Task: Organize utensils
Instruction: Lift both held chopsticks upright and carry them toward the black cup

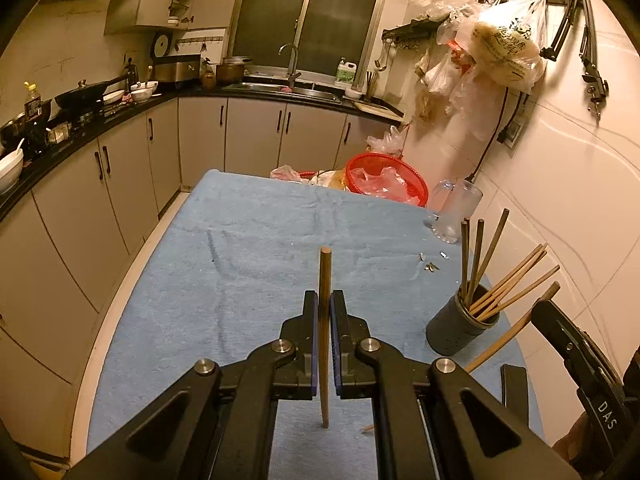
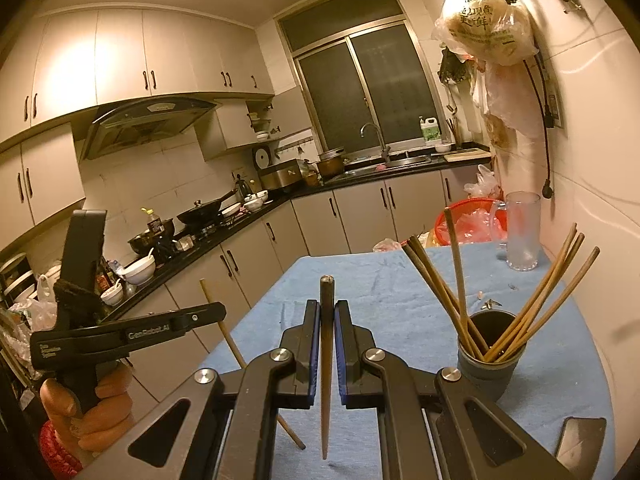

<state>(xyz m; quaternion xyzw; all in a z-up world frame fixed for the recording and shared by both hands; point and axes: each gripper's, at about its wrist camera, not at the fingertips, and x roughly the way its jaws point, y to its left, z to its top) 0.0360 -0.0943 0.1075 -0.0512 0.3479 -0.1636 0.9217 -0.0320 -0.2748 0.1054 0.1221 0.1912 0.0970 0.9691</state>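
Observation:
My left gripper (image 1: pixel 324 300) is shut on a brown wooden chopstick (image 1: pixel 324 276) and holds it upright above the blue cloth. My right gripper (image 2: pixel 327 310) is shut on a darker chopstick (image 2: pixel 327 292), also upright. A dark grey utensil cup (image 1: pixel 460 326) with several chopsticks stands to the right of the left gripper; it shows in the right wrist view (image 2: pixel 489 362) just right of the right gripper. The left gripper and its chopstick (image 2: pixel 224 328) show at the left of the right wrist view. The right gripper's chopstick (image 1: pixel 508 334) shows beside the cup in the left wrist view.
The table carries a blue cloth (image 1: pixel 248 264). A clear glass mug (image 2: pixel 520 232) stands at the far right by the wall, small scraps (image 1: pixel 431 266) near it. A red basket with plastic bags (image 1: pixel 384 178) is behind the far edge. A dark flat object (image 2: pixel 580 438) lies near right.

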